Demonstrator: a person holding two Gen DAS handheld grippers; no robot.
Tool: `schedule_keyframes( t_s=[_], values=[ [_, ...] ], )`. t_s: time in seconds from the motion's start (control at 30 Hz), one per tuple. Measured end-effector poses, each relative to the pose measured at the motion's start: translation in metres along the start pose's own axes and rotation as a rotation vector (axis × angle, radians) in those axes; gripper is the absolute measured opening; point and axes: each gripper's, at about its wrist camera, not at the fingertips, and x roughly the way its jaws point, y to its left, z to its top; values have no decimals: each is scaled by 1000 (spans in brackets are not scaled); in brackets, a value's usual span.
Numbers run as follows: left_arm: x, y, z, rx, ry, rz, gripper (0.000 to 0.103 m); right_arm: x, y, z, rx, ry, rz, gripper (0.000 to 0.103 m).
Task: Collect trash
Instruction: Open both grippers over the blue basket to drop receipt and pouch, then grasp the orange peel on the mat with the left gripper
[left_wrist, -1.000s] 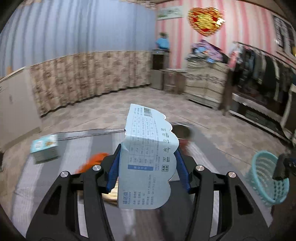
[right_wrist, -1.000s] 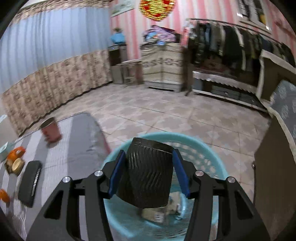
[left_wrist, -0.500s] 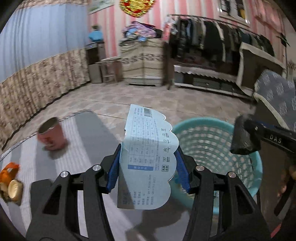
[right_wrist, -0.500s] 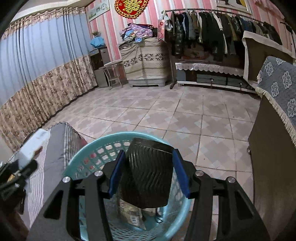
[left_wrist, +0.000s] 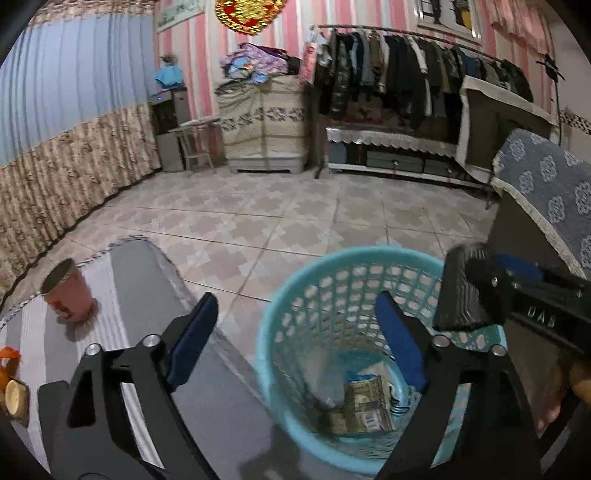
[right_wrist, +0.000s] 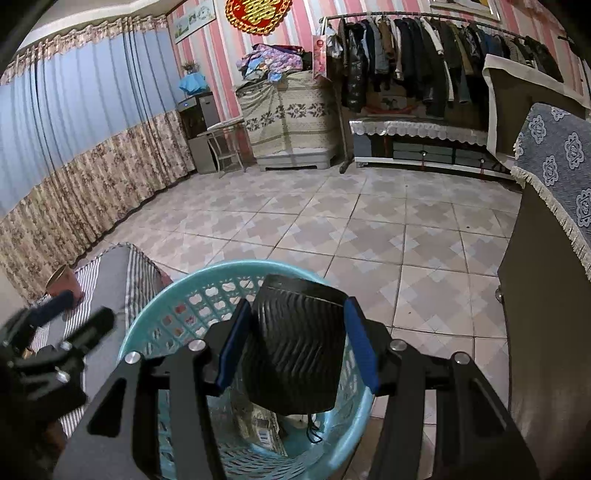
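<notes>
A turquoise plastic basket (left_wrist: 295, 295) with a latticed wall is seen from above, standing on a tiled floor (left_wrist: 258, 221) just beside a grey striped mat (left_wrist: 147, 280). The left gripper (left_wrist: 299, 347) is held over the basket's rim, its blue-padded jaws spread wide with nothing between them; they have just been opening. Paper packaging (left_wrist: 362, 406) and a blurred pale item (left_wrist: 325, 380) are seen at the bottom of the basket. The right gripper (right_wrist: 295, 354) is held over the same basket (right_wrist: 155, 328), its jaws clamped partway on a black ribbed cup (right_wrist: 295, 347), which is gripped by both blue pads and hangs above the basket's opening. A pink cup (left_wrist: 66, 291) stands upright on the mat, well apart from the basket. A rack of dark clothes (right_wrist: 424, 55) is seen against the striped far wall.
</notes>
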Motion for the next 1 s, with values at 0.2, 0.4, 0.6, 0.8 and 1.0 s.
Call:
schedule_keyframes(
  t_s=[0.2,0.4,0.6,0.8,1.0],
  values=[
    [-19,35,2,-50,-31,69,97,3,24,-4,-53,21,6,52],
    [-35,68,-3,-99,-43,129,97,3,42,-7,-74,11,15,77],
    [-48,93,-11,-130,-49,193,97,-4,45,-6,-69,-41,6,87],
    [-68,122,-21,-161,-59,244,97,-5,62,-9,-117,-55,-16,87],
    [-86,155,-40,-210,-48,295,97,-10,81,-15,-141,-70,14,87]
  ],
)
